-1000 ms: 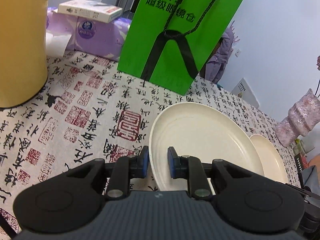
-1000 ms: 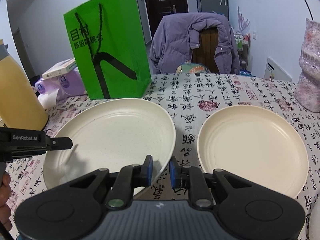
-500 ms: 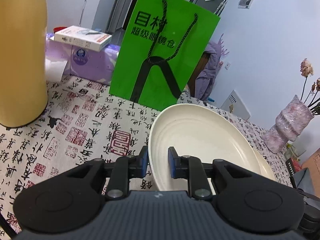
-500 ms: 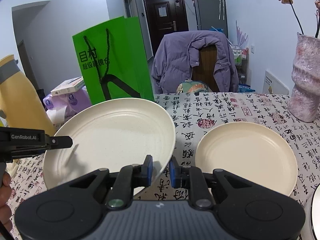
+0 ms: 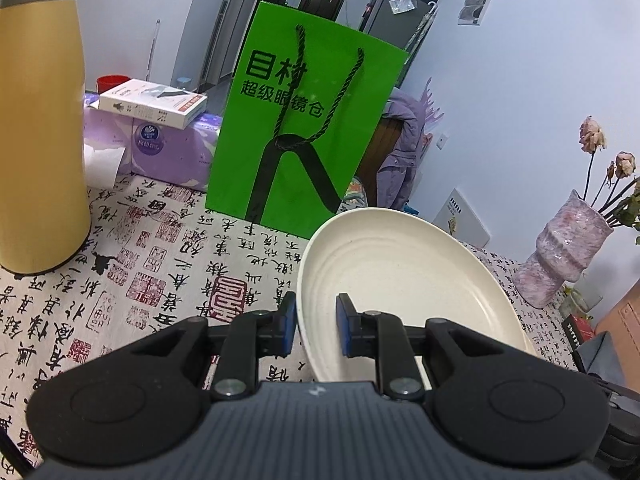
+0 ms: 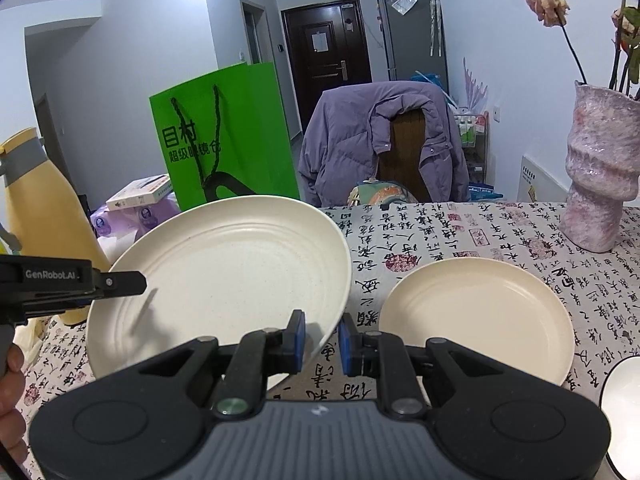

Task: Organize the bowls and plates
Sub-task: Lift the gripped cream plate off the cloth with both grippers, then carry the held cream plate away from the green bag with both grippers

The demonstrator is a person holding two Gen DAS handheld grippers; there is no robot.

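A matt, faintly speckled cream plate (image 6: 224, 264) with concentric ridges, at 10 o'clock in the right wrist view. At 3 o'clock, a smoother cream plate (image 6: 476, 316) lies on a printed cloth table cover (image 6: 500, 228). At 12 o'clock in the left wrist view, a smooth paper bag (image 5: 308, 128) with twisted cord handles. At 3 o'clock, a rough, glittery pink vase (image 5: 560, 256).

White bowl (image 6: 624, 408) cut off at right edge; yellow flask (image 5: 38, 120) cropped top and left; large plate (image 5: 396, 292) near rim hidden behind gripper body.
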